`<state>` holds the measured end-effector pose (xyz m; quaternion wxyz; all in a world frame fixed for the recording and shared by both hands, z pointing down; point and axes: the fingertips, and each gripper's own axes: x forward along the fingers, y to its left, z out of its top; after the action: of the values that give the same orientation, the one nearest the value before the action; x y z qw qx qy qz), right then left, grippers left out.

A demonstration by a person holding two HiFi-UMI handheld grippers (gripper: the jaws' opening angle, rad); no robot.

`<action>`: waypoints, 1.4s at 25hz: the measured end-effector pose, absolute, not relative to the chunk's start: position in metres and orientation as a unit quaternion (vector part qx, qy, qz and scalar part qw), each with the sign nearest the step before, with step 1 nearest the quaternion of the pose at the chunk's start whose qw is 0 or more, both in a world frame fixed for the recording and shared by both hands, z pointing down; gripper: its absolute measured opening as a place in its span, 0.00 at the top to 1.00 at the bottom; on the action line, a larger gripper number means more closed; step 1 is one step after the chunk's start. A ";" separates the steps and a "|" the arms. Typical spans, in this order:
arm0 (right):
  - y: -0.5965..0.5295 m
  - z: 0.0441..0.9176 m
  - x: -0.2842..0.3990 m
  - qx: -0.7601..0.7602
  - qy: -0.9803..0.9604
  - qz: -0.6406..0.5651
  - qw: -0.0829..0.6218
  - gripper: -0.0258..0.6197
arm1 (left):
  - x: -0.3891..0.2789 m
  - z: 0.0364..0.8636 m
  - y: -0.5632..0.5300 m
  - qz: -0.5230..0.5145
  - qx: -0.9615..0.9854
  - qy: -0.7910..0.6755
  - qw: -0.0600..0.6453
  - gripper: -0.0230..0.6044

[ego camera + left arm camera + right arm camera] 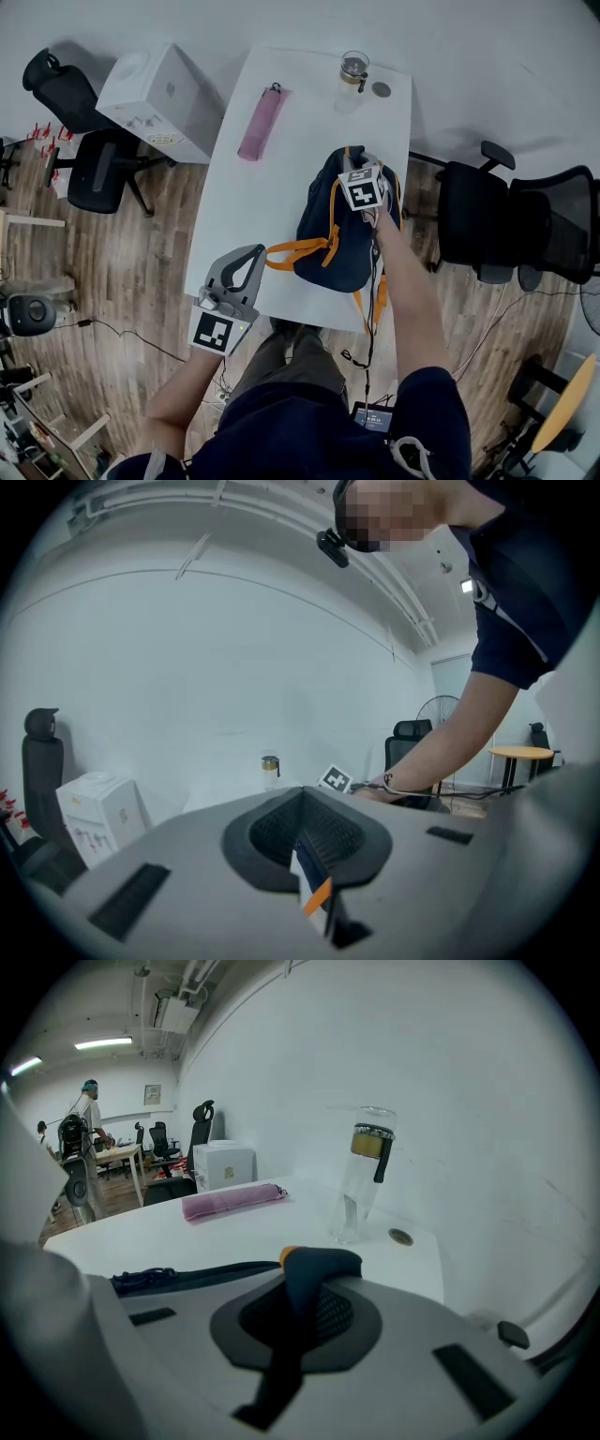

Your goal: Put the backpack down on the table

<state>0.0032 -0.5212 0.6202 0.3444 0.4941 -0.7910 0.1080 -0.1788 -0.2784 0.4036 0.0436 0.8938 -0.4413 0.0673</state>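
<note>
The navy backpack is lying on the white desk, at about 4 o'clock from the desk's middle and close to the near edge. Some of its orange webbing is trailing over that edge.

The right gripper is sitting on top of the bag, at its 12 o'clock end. In the right gripper view its jaws are standing fully together on the backpack's dark top handle. The handle is looping up out of the closed pads, with a bit of orange showing at its crest.

The left gripper is waiting at roughly 8 o'clock from the bag, over the desk's near left corner and pointing toward it. It too is closed. The head view shows an orange strap running from the bag straight to the gripper's tips. In the left gripper view a thin slip of navy, white and orange material is showing, pinched between the jaws, so it is gripping that strap.

A pink pouch is lying flat at 11 o'clock from the bag, well apart from it. A glass bottle with a dark and gold cap is standing upright at 12 o'clock, near the far edge. A small round disc is lying just beside the bottle at its 3 o'clock.

On the floor, a white box is sitting at 10 o'clock from the desk. Black office chairs are standing on both sides of the desk.
</note>
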 end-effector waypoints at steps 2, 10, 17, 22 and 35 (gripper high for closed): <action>-0.521 0.618 0.003 0.495 -0.792 0.104 0.343 0.96 | -0.179 0.404 -0.278 0.068 0.894 -0.441 0.045 0.96; -0.520 0.614 0.007 0.498 -0.792 0.106 0.336 0.94 | -0.178 0.405 -0.279 0.069 0.893 -0.442 0.046 0.96; -0.516 0.610 0.007 0.495 -0.793 0.112 0.336 0.88 | -0.179 0.405 -0.278 0.070 0.893 -0.442 0.046 0.96; -0.514 0.605 0.010 0.500 -0.793 0.130 0.321 0.85 | -0.181 0.405 -0.277 0.068 0.893 -0.443 0.046 0.96; -0.507 0.601 0.018 0.524 -0.777 0.165 0.307 0.57 | -0.179 0.406 -0.274 0.067 0.893 -0.442 0.047 0.96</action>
<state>0.0182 -0.5069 0.6008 0.3072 0.5241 -0.7770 0.1648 -0.1788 -0.2744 0.4057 0.0472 0.8935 -0.4417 0.0665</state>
